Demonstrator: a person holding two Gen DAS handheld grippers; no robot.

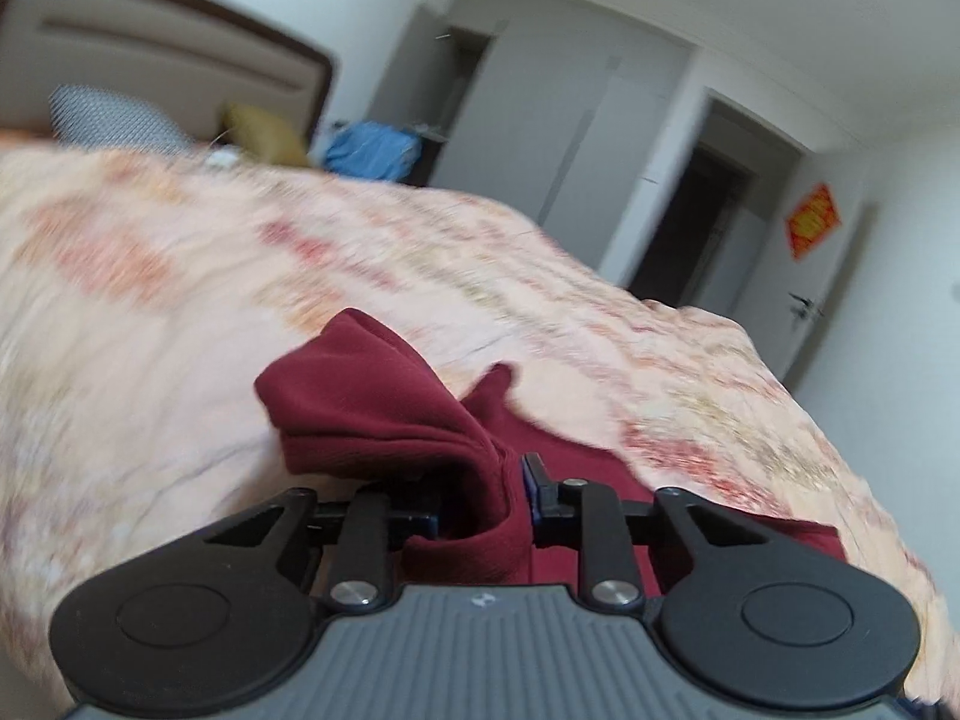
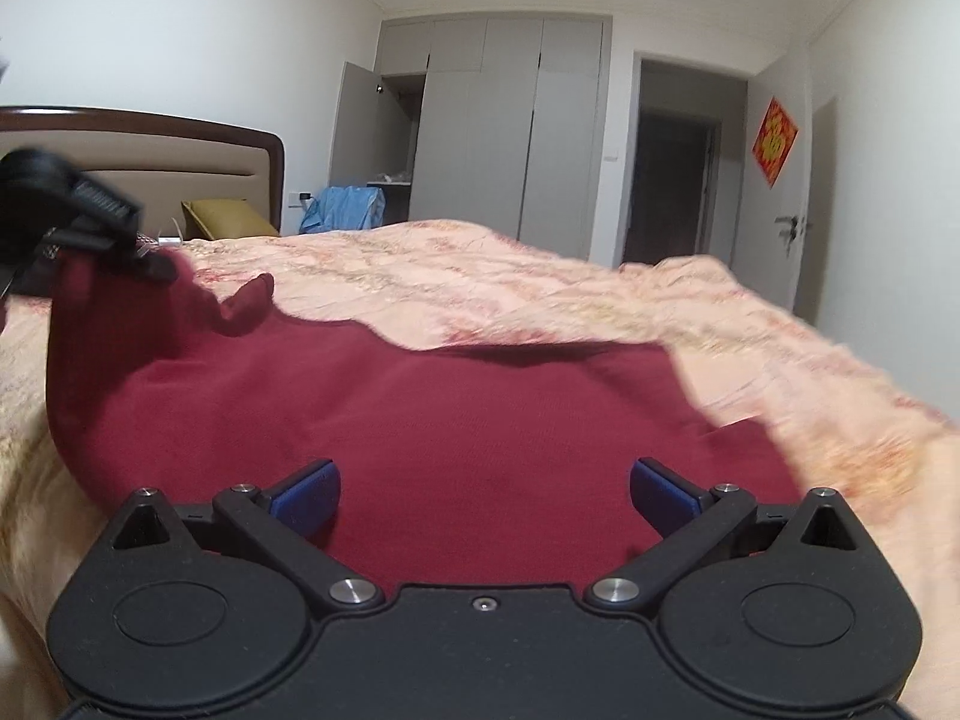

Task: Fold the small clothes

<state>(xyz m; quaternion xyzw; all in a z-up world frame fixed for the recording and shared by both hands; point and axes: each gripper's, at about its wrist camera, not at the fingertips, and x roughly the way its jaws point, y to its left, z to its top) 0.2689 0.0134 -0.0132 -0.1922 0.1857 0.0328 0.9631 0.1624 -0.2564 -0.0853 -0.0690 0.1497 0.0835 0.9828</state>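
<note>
Left wrist view: we see the left gripper [image 1: 483, 495] clenched on a bunched fold of the dark red knit garment [image 1: 372, 402]. The cloth fills the narrow gap between the blue-padded fingers [image 1: 531, 474], and a lifted corner of it puffs up just ahead of them. The rest of the garment trails down to the right under the gripper frame. It lies on the peach floral quilted bedspread [image 1: 180, 300], which is blurred here. Beyond the bed we note a brown-framed padded headboard [image 1: 180, 54], a grey patterned pillow [image 1: 114, 117], a mustard-yellow cushion [image 1: 264, 135], and a grey wardrobe [image 1: 540, 102].

Right wrist view: the right gripper [image 2: 485, 495] is released, its blue pads [image 2: 306, 495] standing wide apart above the garment [image 2: 420, 432] with no cloth pinched between them. The garment spreads broad and mostly flat across the near part of the bedspread [image 2: 480, 276]. Its far-left corner is raised, held up by the left gripper [image 2: 141, 261], which enters from the upper left edge. A fold of bedspread overlaps the garment's right side.
</note>
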